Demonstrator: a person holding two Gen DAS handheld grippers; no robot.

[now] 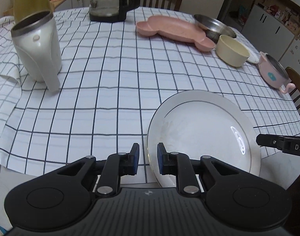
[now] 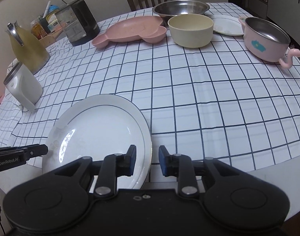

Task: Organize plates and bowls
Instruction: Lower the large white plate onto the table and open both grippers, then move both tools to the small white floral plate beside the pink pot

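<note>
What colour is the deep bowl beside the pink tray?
Cream bowl, clearest in the right wrist view.

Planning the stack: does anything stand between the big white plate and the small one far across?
The tablecloth between them is bare; only the cream bowl stands just before the small plate at its left edge, the pink pot at its right.

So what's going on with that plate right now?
A person with two handheld grippers is working the large white plate at the near edge of the table. The left gripper appears clamped on one rim; the right gripper straddles the opposite rim, jaws open. The cream bowl and pink tray sit untouched farther back.
</note>
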